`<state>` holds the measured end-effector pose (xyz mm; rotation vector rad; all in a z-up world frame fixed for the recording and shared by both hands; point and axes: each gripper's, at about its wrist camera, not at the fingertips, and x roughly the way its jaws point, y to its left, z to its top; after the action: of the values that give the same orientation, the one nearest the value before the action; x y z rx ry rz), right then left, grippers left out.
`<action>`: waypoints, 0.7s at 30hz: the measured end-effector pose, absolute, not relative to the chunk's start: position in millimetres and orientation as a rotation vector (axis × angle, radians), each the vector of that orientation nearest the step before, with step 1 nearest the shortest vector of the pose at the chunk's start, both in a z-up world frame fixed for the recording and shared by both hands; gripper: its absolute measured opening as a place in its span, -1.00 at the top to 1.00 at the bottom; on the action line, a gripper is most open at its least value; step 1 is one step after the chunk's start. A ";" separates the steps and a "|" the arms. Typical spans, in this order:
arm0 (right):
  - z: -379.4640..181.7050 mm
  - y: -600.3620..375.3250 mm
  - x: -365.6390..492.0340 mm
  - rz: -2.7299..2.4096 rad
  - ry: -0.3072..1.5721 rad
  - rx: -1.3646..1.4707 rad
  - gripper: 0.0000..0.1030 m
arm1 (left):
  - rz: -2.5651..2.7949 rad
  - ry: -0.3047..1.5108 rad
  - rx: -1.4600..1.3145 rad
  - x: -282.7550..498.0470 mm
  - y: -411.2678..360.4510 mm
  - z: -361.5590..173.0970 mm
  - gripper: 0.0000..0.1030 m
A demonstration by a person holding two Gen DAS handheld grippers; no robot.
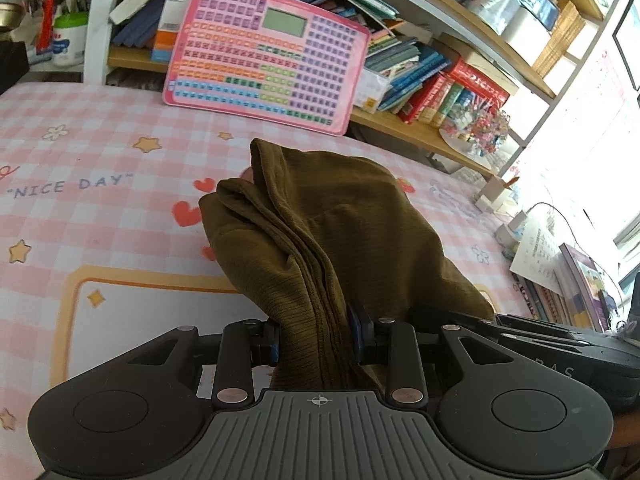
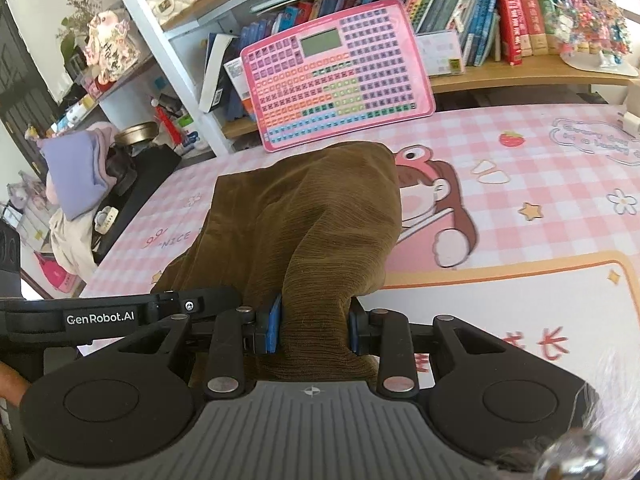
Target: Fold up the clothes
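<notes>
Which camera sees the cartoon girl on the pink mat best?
The right wrist view. There the cartoon girl shows on the pink mat, right beside the brown cloth. In the left wrist view the brown cloth hides almost all of her.

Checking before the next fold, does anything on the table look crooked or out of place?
Only the pink keyboard toy: it leans tilted against the books rather than lying flat. The brown garment is bunched, but both tongs hold it mid-fold, so that seems normal. Nothing spilled or damaged shows.

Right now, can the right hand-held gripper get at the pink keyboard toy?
Probably not: the right hand-held gripper is shut on the brown garment, which drapes between it and the pink keyboard toy.
</notes>
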<state>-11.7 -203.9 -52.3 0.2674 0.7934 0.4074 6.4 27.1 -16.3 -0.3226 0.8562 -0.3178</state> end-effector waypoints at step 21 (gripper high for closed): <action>-55.2 -104.2 99.4 0.371 0.698 0.250 0.43 | -0.361 0.779 -0.292 130.8 128.4 -22.5 0.42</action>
<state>99.4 -104.2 -55.2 0.2496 0.6979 0.3709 130.8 128.4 -22.5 -0.2918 0.7787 -0.3608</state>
